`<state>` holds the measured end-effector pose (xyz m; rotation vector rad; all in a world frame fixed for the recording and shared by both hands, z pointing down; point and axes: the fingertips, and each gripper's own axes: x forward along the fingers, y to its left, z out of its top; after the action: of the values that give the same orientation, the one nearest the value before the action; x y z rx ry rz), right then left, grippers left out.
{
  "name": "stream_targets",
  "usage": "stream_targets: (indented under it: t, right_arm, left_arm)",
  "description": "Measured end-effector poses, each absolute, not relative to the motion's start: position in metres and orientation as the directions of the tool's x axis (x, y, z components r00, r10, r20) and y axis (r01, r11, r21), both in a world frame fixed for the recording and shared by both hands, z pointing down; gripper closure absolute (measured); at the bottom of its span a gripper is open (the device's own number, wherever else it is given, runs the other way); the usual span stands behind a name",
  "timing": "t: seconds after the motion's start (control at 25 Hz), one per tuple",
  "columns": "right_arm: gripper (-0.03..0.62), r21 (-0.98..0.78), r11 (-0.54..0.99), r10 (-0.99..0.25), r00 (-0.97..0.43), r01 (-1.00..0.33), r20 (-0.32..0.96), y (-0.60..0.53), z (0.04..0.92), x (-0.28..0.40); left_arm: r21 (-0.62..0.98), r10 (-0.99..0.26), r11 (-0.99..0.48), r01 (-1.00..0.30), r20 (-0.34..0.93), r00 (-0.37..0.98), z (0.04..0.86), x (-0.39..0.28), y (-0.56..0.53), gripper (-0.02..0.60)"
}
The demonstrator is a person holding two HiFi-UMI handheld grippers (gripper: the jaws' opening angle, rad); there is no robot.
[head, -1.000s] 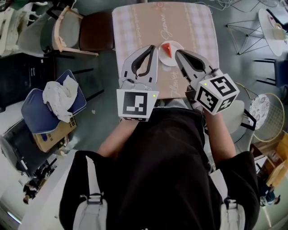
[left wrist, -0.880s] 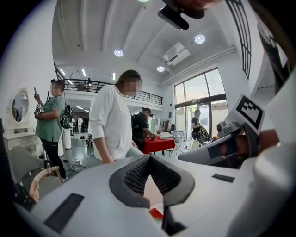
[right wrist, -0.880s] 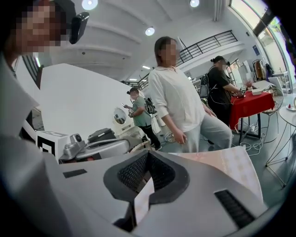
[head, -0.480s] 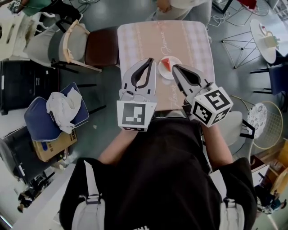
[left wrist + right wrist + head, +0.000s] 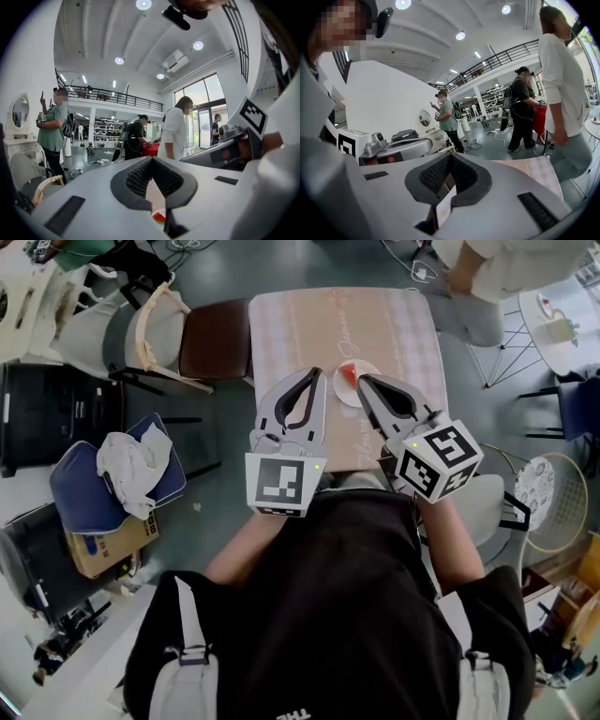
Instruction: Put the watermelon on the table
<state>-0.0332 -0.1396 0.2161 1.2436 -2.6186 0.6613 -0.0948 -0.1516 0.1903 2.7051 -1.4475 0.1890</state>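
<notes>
At the far left we see a blue padded seat (image 5: 89,479) with a crumpled white cloth (image 5: 131,460) lying on it. Further in stands a chair with a dark brown seat (image 5: 214,338), just beside the square table with a pale pink checked cloth (image 5: 375,324). Our left gripper (image 5: 315,374) reaches over the near part of this table. Its two jaws are pressed together at the tips and nothing is between them. Just to the right of its tip a small round white plate (image 5: 345,390) rests on the cloth, and the red wedge of watermelon (image 5: 349,373) lies on this plate. The right gripper (image 5: 362,381) points at the plate from the other side, and its jaws are also closed on nothing. At the far right corner of the table stands a person in a white top (image 5: 502,273), and beyond is a round white side table (image 5: 562,315).
</notes>
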Motion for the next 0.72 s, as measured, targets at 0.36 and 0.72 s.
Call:
stream_targets:
  t: [0.36, 0.72]
  right_arm:
    - [0.58, -0.318, 0.56, -0.697, -0.643, -0.765, 0.319, -0.141, 0.21, -0.027]
    - [0.58, -0.313, 0.556, -0.71, -0.636, -0.77, 0.302, -0.125, 0.203, 0.016]
  left_arm:
    - [-0.015, -0.833, -0.543, -0.84, 0.138, 0.536, 0.185, -0.096, -0.145, 0.574]
    - [-0.036, -0.84, -0.536, -0.843, 0.12, 0.529, 0.178, -0.064, -0.131, 0.574]
